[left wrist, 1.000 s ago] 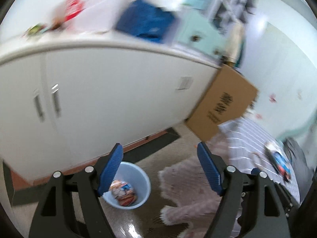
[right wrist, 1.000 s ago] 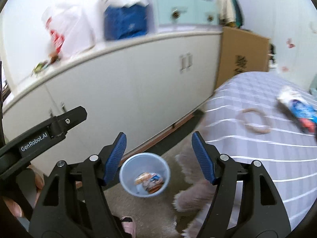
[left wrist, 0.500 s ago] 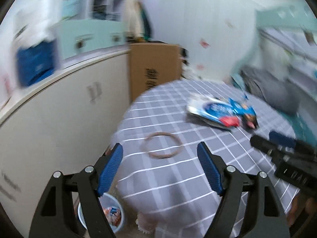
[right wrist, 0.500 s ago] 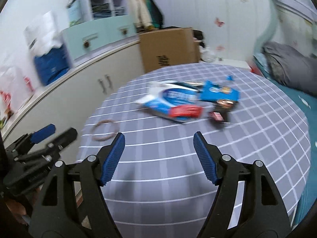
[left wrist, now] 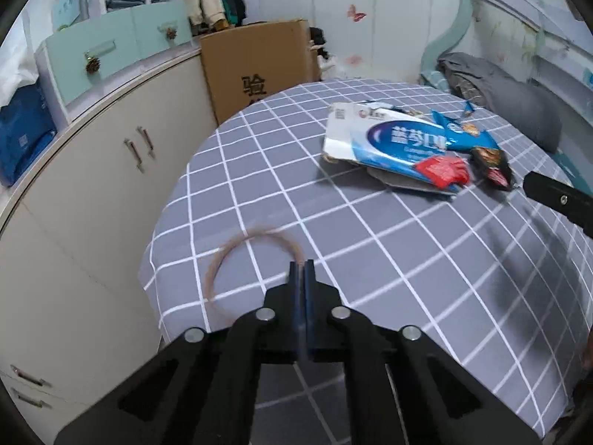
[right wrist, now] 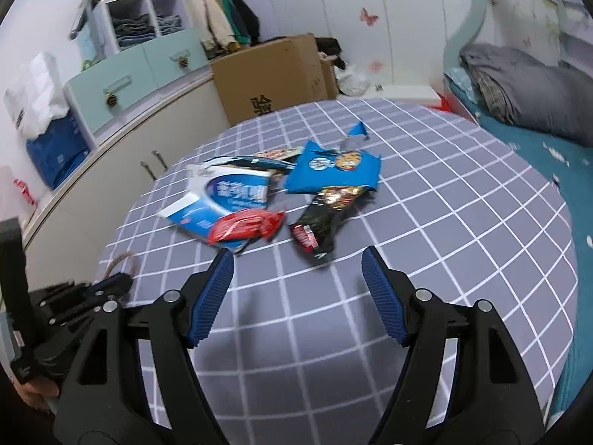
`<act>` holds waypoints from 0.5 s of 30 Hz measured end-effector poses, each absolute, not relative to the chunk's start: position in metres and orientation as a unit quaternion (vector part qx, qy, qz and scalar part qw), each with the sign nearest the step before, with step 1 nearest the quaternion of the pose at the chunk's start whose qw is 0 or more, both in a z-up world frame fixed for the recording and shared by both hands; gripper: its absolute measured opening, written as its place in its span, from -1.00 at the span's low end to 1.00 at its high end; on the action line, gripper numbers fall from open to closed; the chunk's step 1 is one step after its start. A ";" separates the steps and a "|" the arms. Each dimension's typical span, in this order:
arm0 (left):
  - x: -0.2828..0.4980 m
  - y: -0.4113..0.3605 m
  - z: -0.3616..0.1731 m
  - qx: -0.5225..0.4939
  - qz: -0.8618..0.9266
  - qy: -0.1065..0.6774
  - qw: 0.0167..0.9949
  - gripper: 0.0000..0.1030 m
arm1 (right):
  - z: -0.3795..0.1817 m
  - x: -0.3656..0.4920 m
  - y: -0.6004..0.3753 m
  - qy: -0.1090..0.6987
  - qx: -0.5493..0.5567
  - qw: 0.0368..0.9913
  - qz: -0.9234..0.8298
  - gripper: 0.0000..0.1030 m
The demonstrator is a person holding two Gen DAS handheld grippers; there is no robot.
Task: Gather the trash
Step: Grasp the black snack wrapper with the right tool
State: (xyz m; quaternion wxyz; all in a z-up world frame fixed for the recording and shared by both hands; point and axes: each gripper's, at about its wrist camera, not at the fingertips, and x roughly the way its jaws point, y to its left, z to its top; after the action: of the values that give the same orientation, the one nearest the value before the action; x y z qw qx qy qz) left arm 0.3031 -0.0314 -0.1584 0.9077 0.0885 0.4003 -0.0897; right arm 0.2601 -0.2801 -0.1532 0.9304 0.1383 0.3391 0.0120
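Observation:
A thin brown ring (left wrist: 222,256) lies near the left edge of the round table with a grey checked cloth (left wrist: 370,259). My left gripper (left wrist: 302,265) is shut on the ring's right edge; in the right wrist view the ring (right wrist: 118,261) tilts up from that gripper (right wrist: 124,280). Farther on lies a heap of trash: a white and blue pack (right wrist: 222,196), a red wrapper (right wrist: 244,226), a blue packet (right wrist: 333,170) and a dark wrapper (right wrist: 326,222). My right gripper (right wrist: 296,254) hangs open just short of the dark wrapper, with nothing between its fingers.
A curved white cabinet (left wrist: 92,185) runs along the left, with mint drawers (left wrist: 111,52) on top. A cardboard box (left wrist: 255,66) stands behind the table. A bed with grey bedding (right wrist: 519,85) lies close on the right.
Both views swung from the blue floor bin and cabinet up to the table. My left gripper went from wide open to shut at the ring. The right gripper stayed open and neared the wrappers.

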 end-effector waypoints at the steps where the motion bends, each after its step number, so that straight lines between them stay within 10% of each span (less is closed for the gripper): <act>1: 0.306 -0.032 -0.158 0.088 -0.086 0.400 0.908 -0.95 | -0.155 0.265 -0.284 0.345 0.144 0.927 0.008 0.37; 11: 0.315 -0.025 -0.135 0.022 -0.059 0.353 0.934 -0.96 | -0.169 0.314 -0.297 0.385 0.175 0.906 0.000 0.37; 15: 0.309 -0.018 -0.124 -0.008 -0.073 0.346 0.935 -0.96 | -0.169 0.323 -0.291 0.400 0.137 0.906 -0.003 -0.16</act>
State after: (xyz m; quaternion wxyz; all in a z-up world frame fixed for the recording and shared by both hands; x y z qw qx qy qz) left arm 0.3085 -0.0178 -0.1237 0.9352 -0.0084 0.3463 -0.0734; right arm 0.3228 -0.2910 -0.1692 0.9064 0.1372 0.3995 -0.0033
